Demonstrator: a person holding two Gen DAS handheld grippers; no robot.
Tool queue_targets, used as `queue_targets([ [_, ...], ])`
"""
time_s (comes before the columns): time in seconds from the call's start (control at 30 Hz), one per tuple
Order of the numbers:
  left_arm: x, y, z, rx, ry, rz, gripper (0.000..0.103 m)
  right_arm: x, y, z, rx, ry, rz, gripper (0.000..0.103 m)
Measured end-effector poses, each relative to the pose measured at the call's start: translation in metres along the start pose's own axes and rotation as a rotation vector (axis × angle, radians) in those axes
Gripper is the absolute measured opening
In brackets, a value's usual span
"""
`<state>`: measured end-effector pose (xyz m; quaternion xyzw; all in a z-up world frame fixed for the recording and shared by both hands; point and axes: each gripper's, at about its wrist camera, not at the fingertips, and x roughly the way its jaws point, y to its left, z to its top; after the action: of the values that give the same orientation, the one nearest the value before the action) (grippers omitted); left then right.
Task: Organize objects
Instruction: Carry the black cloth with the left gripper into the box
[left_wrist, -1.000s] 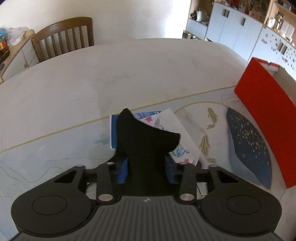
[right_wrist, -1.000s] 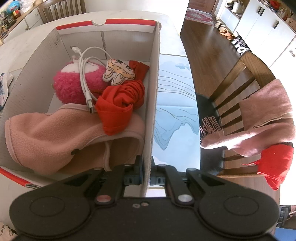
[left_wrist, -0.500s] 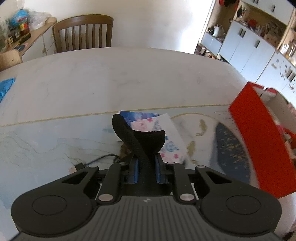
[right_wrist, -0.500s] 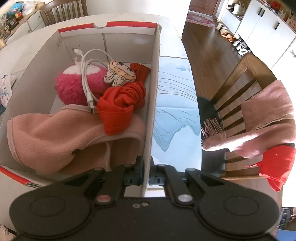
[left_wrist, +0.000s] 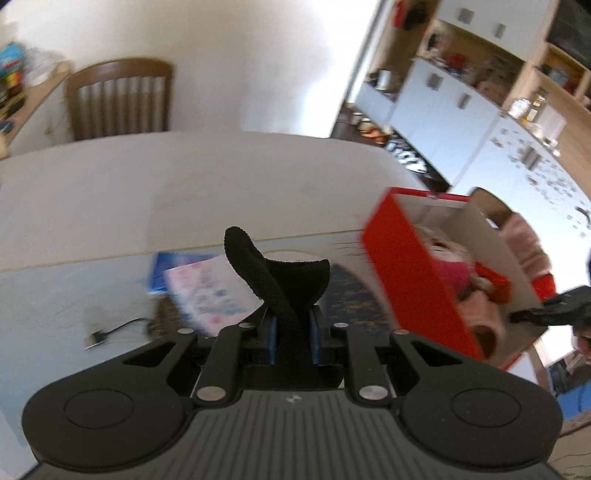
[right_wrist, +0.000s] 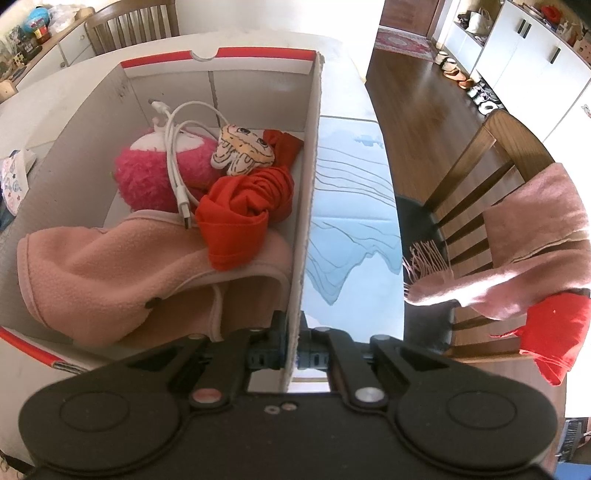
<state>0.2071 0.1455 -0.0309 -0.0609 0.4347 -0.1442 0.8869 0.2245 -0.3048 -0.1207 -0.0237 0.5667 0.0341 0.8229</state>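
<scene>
Up goes the left gripper (left_wrist: 292, 334), now pinched on the black knitted cloth (left_wrist: 284, 275), lifting it off the table.

A home, dining area opening onto a kitchen. Wooden slat-back chair (left_wrist: 120, 99) at far side of pale dining table (left_wrist: 184, 177); white cupboards (left_wrist: 436, 99) with cluttered shelves at right; scarf-draped chair (right_wrist: 480, 206) over wood floor (right_wrist: 413, 85).

Black ribbed gripper bodies, round discs, silver screws, blue-padded jaws.
</scene>
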Motion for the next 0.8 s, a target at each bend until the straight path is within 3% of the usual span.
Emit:
queue_targets([
  [0.5,0.016,-0.136,0.043,0.193,-0.01,-0.228,0.016,-0.001,-0.001,0.0,-0.001,-0.012,0.005,0.003],
  [0.8,0.05,-0.21,0.069,0.334,0.023,-0.29,0.016,-0.001,-0.002,0.0,0.0,-0.023,0.011,0.004],
])
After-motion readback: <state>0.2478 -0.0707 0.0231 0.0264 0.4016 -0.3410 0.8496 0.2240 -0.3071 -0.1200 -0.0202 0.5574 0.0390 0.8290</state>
